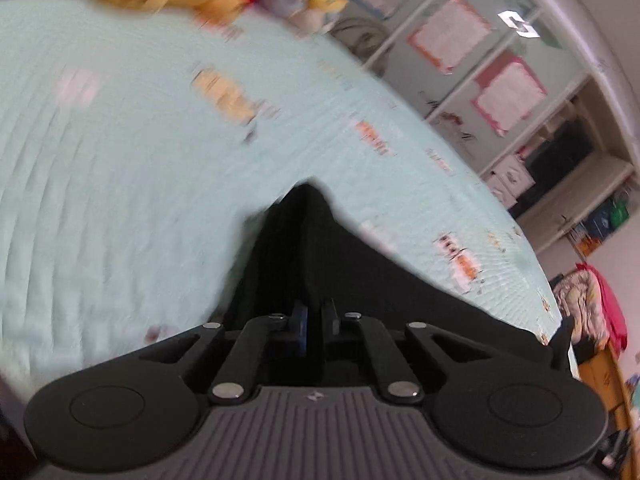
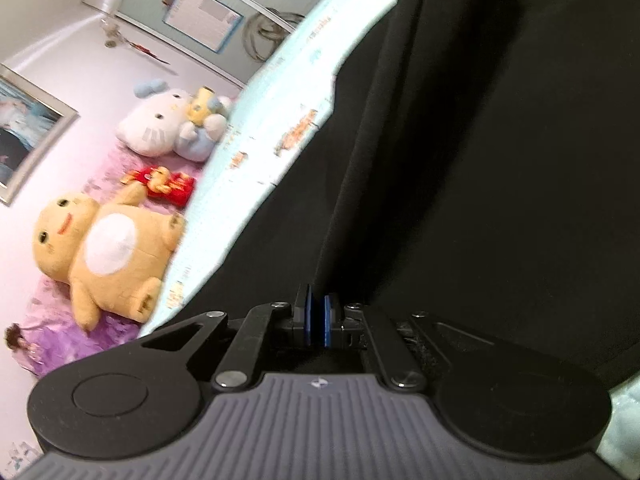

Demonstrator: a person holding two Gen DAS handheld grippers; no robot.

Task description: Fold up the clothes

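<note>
Pale mint bedding (image 1: 120,160), quilted in fine ribs and dotted with small orange prints, covers the bed; shelving with pink-edged boxes (image 1: 508,96) stands far right. Both views are tilted and blurred. The left claw (image 1: 314,330) points along the bed with its blue pads nearly together, pinching a fold of soft, matte black garment (image 1: 304,240) that rises to a peak ahead of it. The right claw (image 2: 317,322) leans over the same black garment (image 2: 500,160), pads drawn close with a slim gap; whether cloth sits between them I cannot tell. At the far left lie two plush toys: a tan bear (image 2: 108,256) and a white cat (image 2: 160,124).
</note>
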